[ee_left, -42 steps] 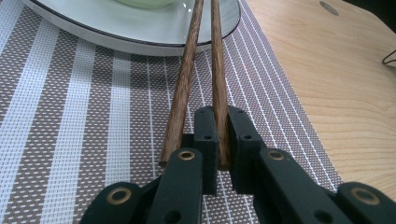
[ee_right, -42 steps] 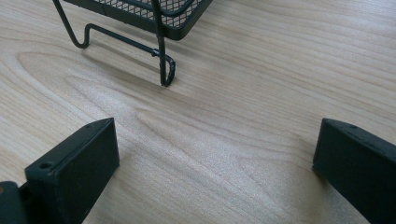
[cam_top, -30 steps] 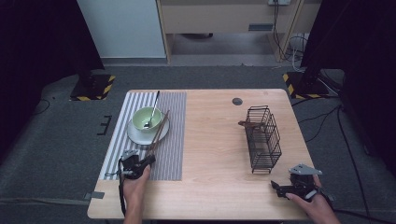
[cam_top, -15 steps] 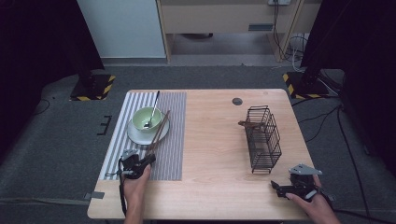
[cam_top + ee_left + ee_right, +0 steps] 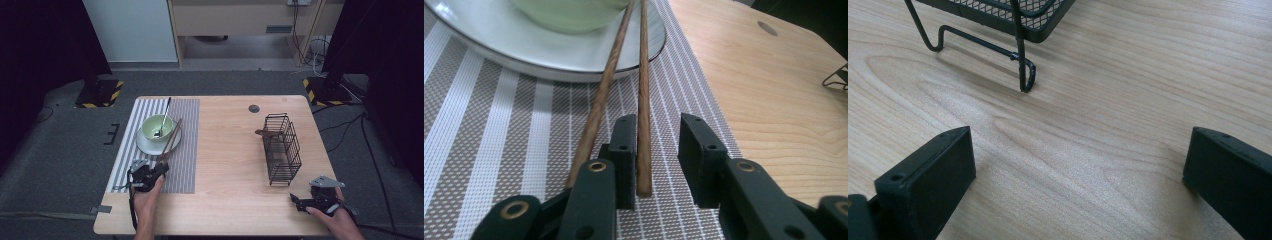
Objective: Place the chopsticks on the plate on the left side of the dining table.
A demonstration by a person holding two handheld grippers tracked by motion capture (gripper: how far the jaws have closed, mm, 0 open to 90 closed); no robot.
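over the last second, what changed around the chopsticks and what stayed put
The left tongs have just been opening: one chopstick lies loose between the jaws, the other outside them, both leaning on the plate. The bowl, wire basket and open right tongs stayed put.
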